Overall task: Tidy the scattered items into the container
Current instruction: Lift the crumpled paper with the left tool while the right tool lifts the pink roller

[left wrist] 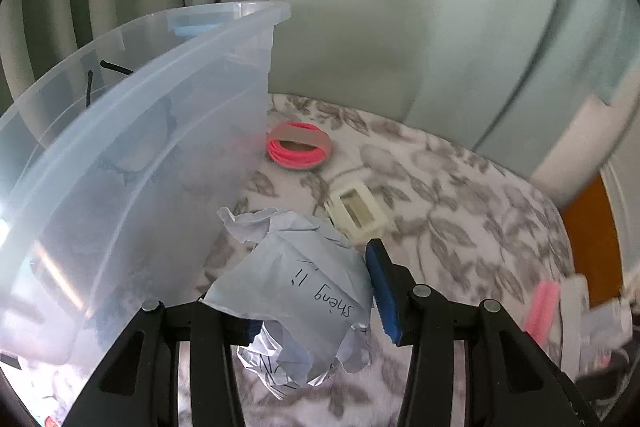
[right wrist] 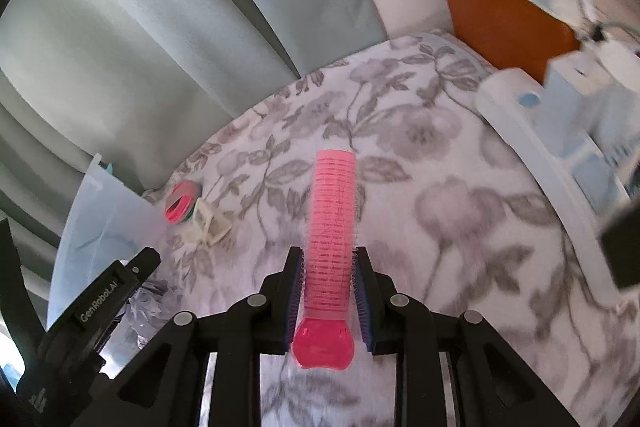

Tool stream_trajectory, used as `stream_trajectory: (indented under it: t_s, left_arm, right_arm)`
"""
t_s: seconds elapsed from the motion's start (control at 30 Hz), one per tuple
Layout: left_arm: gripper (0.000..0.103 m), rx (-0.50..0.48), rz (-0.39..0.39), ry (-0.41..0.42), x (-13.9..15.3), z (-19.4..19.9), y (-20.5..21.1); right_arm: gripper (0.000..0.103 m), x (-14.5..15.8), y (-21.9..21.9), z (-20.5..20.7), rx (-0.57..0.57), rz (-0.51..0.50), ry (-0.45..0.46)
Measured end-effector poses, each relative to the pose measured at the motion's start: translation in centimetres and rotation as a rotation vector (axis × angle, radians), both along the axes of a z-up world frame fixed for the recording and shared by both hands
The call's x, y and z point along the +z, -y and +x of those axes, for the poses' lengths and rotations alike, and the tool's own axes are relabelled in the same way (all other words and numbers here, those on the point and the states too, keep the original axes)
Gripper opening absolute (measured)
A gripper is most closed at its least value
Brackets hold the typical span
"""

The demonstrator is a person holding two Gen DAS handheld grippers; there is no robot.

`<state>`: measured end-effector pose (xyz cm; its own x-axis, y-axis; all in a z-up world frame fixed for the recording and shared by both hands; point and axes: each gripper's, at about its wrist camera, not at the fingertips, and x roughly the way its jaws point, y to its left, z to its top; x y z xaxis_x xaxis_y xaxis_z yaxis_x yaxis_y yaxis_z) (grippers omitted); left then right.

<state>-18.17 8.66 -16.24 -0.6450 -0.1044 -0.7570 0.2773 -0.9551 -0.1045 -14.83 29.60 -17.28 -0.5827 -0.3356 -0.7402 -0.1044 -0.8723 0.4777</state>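
Observation:
My left gripper (left wrist: 308, 291) is shut on a crumpled sheet of paper (left wrist: 304, 291) with handwriting on it, held just right of the clear plastic container (left wrist: 132, 163). My right gripper (right wrist: 328, 255) is shut on a pink hair roller (right wrist: 332, 227) that points away along the fingers, above the floral cloth. The roller (left wrist: 542, 307) also shows blurred at the right of the left wrist view. On the cloth by the container lie a pink ring-shaped roll (left wrist: 298, 149) and a small cream plastic frame (left wrist: 358, 213). The container holds dark items, dimly seen through its wall.
The floral cloth (right wrist: 440, 155) covers the surface, with pale green curtains (left wrist: 400, 7) behind. A white tray (right wrist: 516, 131) with pale blue bottles stands at the right edge, beside an orange panel (right wrist: 492, 7). A finger (right wrist: 120, 279) of the left gripper shows at lower left.

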Motion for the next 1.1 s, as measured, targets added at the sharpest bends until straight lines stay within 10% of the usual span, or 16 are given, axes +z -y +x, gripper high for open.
stream_trajectory:
  t_s: [1.1]
  left_arm:
    - [0.048, -0.138, 0.091, -0.269, 14.8, 9.6, 2.9]
  right_arm:
    - [0.027, 15.9, 3.5, 10.1, 0.020, 0.029, -0.320]
